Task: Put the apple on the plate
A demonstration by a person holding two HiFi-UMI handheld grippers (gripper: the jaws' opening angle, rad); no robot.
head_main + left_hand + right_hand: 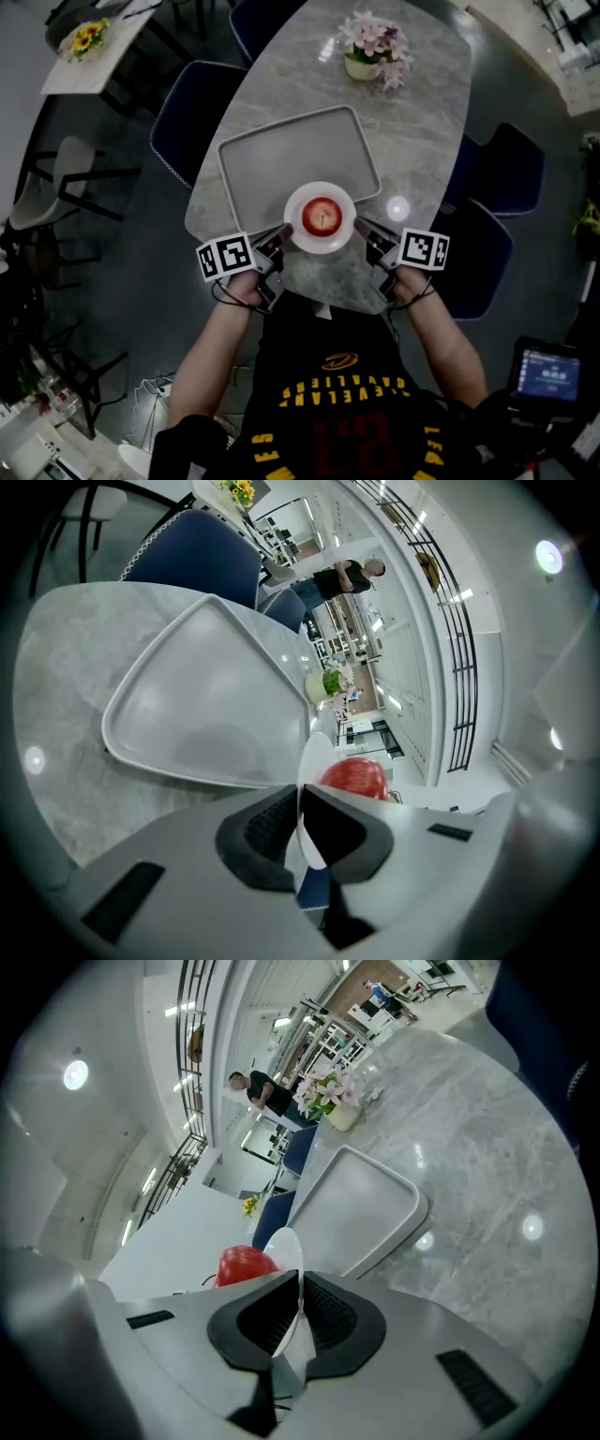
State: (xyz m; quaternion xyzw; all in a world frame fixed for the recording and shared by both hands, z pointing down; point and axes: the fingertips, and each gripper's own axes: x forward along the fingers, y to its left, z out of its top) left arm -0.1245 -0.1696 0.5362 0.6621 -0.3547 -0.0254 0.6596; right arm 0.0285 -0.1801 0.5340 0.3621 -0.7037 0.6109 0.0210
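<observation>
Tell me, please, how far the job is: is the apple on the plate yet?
Done, it seems: the apple sits on the plate. In hand: the left gripper and the right gripper each clamp the plate's rim, on opposite sides, at the near edge of the tray. To do: probably only to set the plate down and let go; I cannot tell whether it rests on anything.

- A grey marble table (pixel 422 131) stands on a dark floor (pixel 141 281).
- Dark blue chairs (pixel 192 103) stand around it.
- A pot of pink flowers (pixel 373 47) sits at its far end.
- A smaller table (pixel 112 56) with yellow flowers (pixel 86 39) stands far left.
- In the left gripper view, white walls (pixel 525 649), a black railing (pixel 459 667) and a round ceiling light (pixel 548 557) show.
</observation>
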